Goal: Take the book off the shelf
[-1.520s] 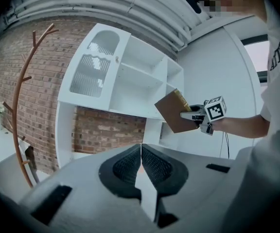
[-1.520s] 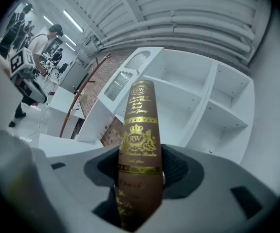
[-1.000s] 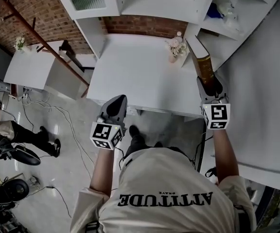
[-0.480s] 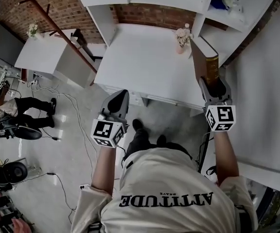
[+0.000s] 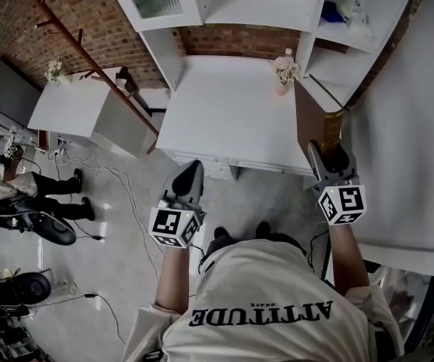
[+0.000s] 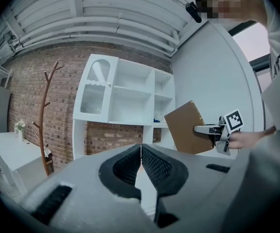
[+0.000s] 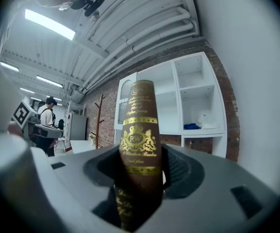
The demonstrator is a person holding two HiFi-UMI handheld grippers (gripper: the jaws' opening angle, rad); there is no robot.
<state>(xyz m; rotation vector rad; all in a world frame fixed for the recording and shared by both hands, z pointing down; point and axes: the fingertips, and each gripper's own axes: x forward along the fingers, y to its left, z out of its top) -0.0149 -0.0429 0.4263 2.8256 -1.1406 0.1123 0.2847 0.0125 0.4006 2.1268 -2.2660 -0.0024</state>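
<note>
Head view: the right gripper (image 5: pixel 328 151) grips the brown book (image 5: pixel 312 115) by its spine. The book stands upright just ahead of the jaws, clear of the white shelf (image 5: pixel 337 40) beyond it. The tabletop (image 5: pixel 224 104) lies ahead and to the left. Right gripper view: the gilt-lettered spine fills the gap between the jaws. The left gripper (image 5: pixel 190 173), well apart to the left, is closed and holds nothing.

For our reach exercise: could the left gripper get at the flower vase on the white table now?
Probably yes: only bare table lies between the left gripper and the flower vase; the book in the right gripper is off to one side.
</note>
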